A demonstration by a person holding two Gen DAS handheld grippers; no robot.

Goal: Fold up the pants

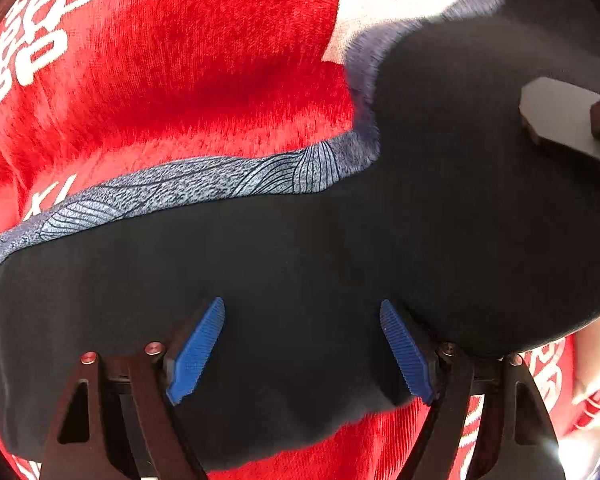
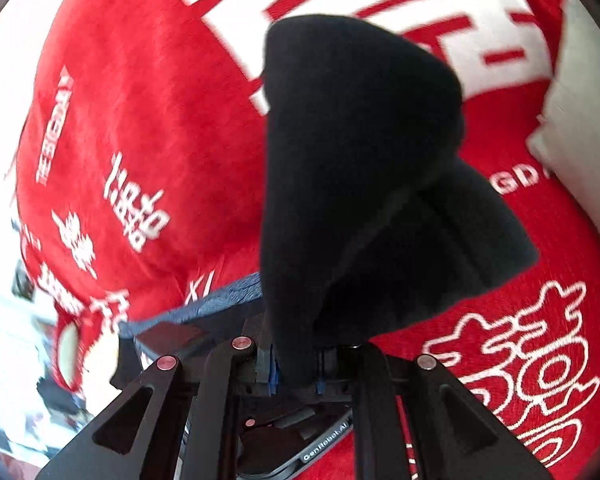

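Two claws | left claw (image 1: 302,350) spread over dark pants (image 1: 380,240) | right claw (image 2: 296,372) pinching bunched, blurred fabric

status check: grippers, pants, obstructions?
Left hand-held gripper open over pants. Right hand-held gripper shut on pants, bunch lifted. Red blanket underneath; nothing blocking.

Surface: red plush blanket (image 1: 188,64), fuzzy nap, printed with white characters and lettering; fills both views (image 2: 148,120). Big white block characters at far side, smaller white script and outlined cloud-like motifs nearer.

Lying on it: dark pants (image 1: 340,264), black fabric with a grey-blue patterned band along the far edge in left wrist view. In right wrist view a part of the pants (image 2: 360,168) rises in a bunched fold above the red cover.

White cloth or pillow (image 2: 576,132) at far right edge; cannot tell which.
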